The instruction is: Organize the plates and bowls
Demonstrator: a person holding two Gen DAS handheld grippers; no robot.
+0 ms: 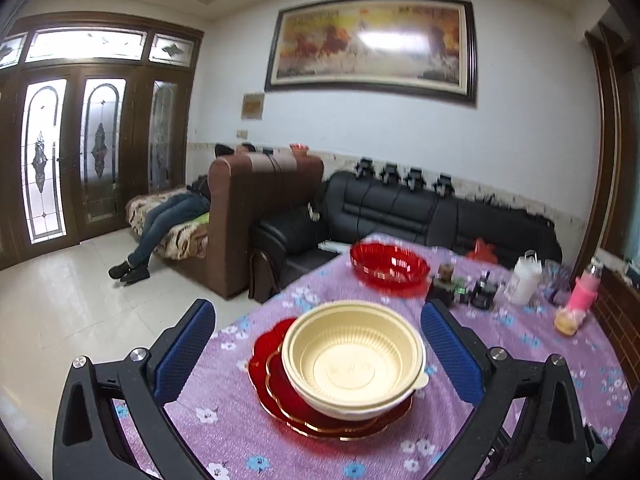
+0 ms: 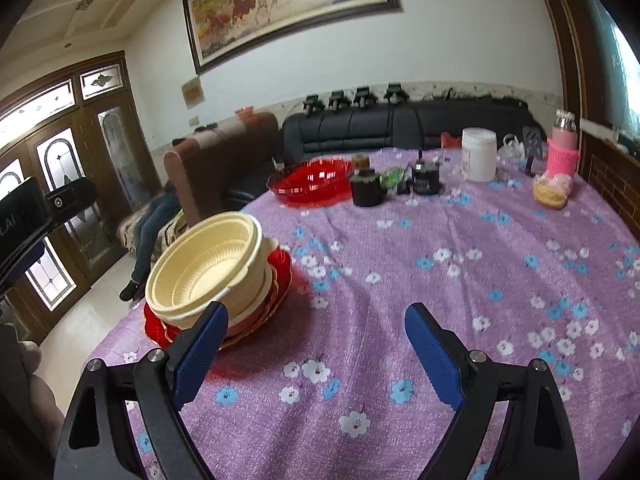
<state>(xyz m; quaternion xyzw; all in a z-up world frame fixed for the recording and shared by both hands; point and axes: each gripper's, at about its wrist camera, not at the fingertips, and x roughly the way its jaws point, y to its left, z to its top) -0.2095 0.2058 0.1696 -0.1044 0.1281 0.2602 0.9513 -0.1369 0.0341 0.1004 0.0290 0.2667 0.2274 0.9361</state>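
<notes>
On the near-left part of the floral tablecloth [image 2: 400, 264] you already have a stack: cream bowls [image 1: 354, 356] nested one inside another, sitting on red scalloped plates [image 1: 280, 384] with gold edges. How many bowls are in it you cannot count for certain, though the right wrist view shows at least two rims. Your left gripper [image 1: 320, 356] hangs spread wide on either side of the stack, its blue pads clear of the bowl, gripping nothing. Your right gripper [image 2: 316, 350] is likewise released and empty over bare cloth, just beside the stack. One red bowl [image 2: 310, 184] sits apart at the far edge of the table, next to dark jars [image 2: 366, 190]. Judging by this, most of the gathering is done; that far red bowl probably remains to be brought over.
</notes>
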